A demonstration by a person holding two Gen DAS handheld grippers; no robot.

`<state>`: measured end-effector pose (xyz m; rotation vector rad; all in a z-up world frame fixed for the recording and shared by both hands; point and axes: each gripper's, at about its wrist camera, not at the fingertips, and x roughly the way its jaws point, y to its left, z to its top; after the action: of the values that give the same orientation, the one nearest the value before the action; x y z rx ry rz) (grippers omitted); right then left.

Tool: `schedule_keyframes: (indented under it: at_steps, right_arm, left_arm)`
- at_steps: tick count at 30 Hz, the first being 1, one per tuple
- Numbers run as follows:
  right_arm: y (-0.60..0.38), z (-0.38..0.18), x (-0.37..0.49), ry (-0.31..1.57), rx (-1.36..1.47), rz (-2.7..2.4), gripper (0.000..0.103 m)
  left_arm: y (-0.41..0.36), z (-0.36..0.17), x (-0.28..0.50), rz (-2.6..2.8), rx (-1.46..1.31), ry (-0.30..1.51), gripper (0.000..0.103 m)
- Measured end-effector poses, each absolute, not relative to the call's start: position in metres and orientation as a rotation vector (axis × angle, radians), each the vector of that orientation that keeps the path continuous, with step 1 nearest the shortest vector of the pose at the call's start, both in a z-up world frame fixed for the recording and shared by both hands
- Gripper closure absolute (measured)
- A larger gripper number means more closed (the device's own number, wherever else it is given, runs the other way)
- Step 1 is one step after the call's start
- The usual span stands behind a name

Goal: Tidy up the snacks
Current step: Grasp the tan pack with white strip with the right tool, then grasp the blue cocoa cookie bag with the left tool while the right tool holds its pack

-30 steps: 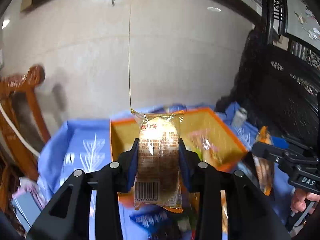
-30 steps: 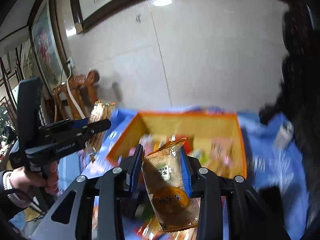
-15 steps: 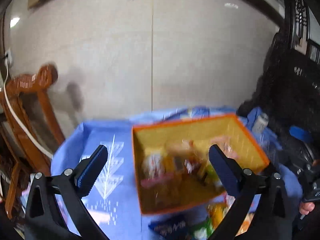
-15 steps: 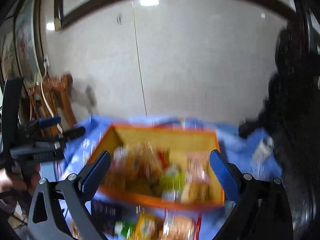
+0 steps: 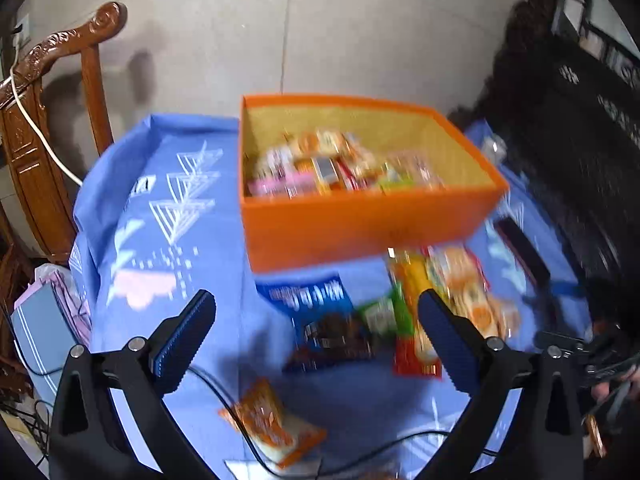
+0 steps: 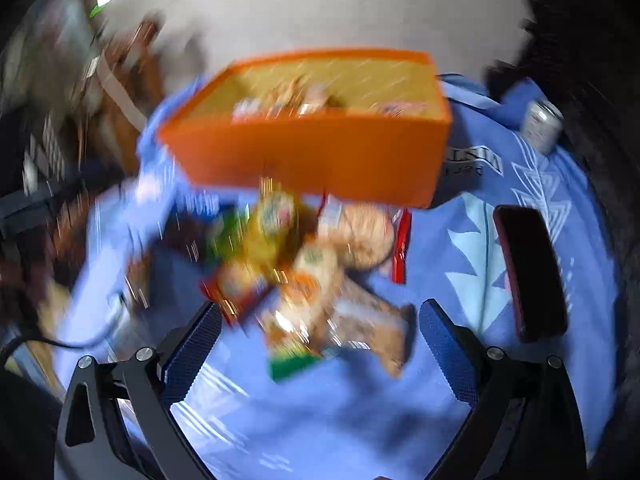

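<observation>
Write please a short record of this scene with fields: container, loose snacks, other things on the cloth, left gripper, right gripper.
container: orange box, open top, many snack packets inside
loose snacks: pile of packets on the blue cloth in front of the box; one orange packet lies apart, nearer the camera
other things: dark phone and a can on the cloth
left gripper: fingers wide open, nothing between them
right gripper: fingers wide open, holds nothing, above the pile
</observation>
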<state>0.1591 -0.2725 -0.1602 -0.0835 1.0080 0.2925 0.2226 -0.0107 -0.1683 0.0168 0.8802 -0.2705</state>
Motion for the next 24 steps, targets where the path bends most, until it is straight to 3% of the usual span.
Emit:
schedule_keyframes:
  at_steps: [4, 10, 16, 18, 19, 20, 24]
  right_arm:
    - [-0.261, -0.179, 0.158, 0.995, -0.337, 0.354, 0.004]
    - [-0.255, -0.211, 0.170, 1.026, -0.601, 0.539, 0.027]
    - [-0.252, -0.219, 0.176, 1.021, -0.763, 0.672, 0.029]
    - [-0.248, -0.222, 0.181, 1.015, -0.785, 0.698, 0.053]
    - [-0.247, -0.224, 0.183, 1.030, -0.783, 0.709, 0.057]
    - [-0.247, -0.225, 0.184, 1.029, -0.797, 0.700, 0.066]
    - [-0.259, -0.215, 0.188, 1.065, -0.677, 0.648, 0.074]
  left_arm:
    - [-0.015, -0.172, 0.207, -0.273, 0.041, 0.892, 0.004]
    - [-0.017, -0.169, 0.199, -0.256, 0.036, 0.904, 0.004]
    - [-0.022, -0.173, 0.192, -0.268, 0.105, 0.880, 0.004]
    - [-0.025, -0.178, 0.192, -0.292, 0.134, 0.874, 0.004]
    - [-0.027, -0.179, 0.192, -0.300, 0.149, 0.871, 0.004]
    - [-0.028, -0.181, 0.193, -0.308, 0.169, 0.869, 0.004]
    - [-0.035, -0.193, 0.203, -0.331, 0.232, 0.864, 0.004]
